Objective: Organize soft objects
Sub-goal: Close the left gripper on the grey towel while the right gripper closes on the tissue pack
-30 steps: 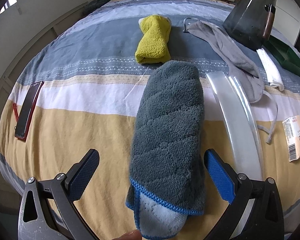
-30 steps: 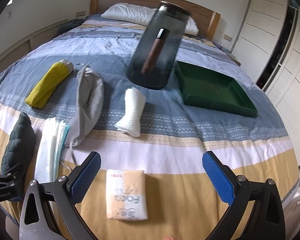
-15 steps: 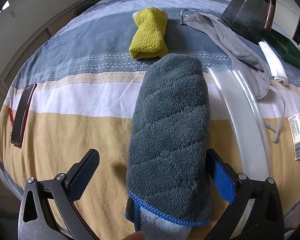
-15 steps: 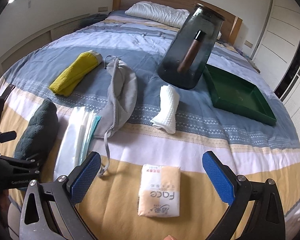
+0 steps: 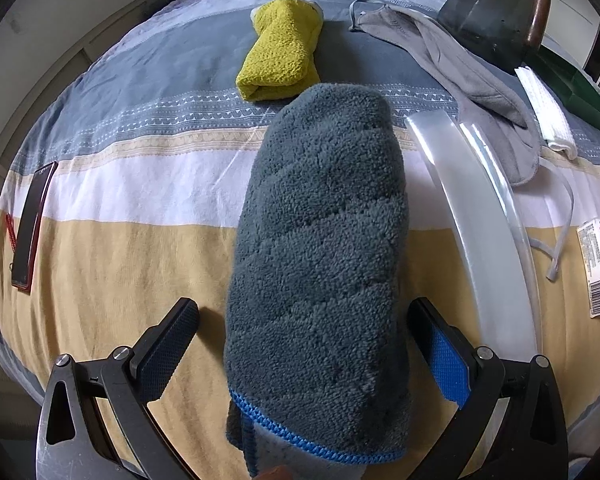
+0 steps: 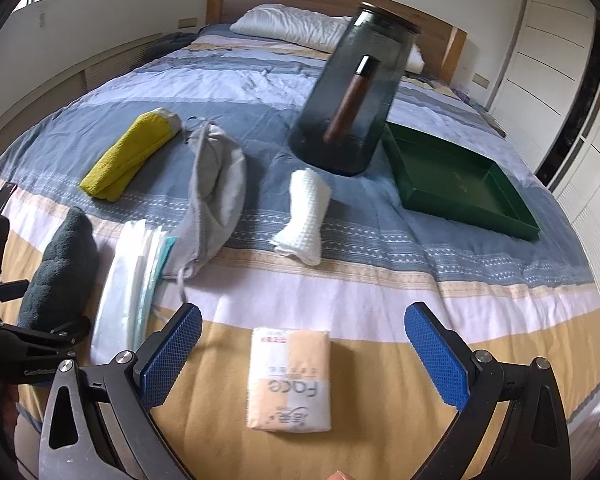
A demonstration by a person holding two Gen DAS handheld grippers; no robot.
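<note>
A rolled dark grey-green towel (image 5: 320,248) with a blue hem lies on the striped bedspread, its near end between the fingers of my open left gripper (image 5: 300,344); it also shows in the right wrist view (image 6: 62,268). A yellow towel (image 5: 280,52) (image 6: 128,156), a grey pouch (image 5: 472,80) (image 6: 216,192) and a white waffle cloth (image 6: 304,212) lie beyond. A tissue pack (image 6: 290,380) lies between the fingers of my open right gripper (image 6: 304,360).
A green tray (image 6: 460,184) sits at the right of the bed. A dark glass jar (image 6: 352,100) stands beside it. A clear plastic packet (image 5: 484,216) (image 6: 128,276) lies right of the grey-green towel. A phone (image 5: 30,224) lies near the left bed edge.
My left gripper has moved forward along the grey-green towel, its fingers staying open around it. My right gripper has shifted left, bringing the tissue pack between its fingers.
</note>
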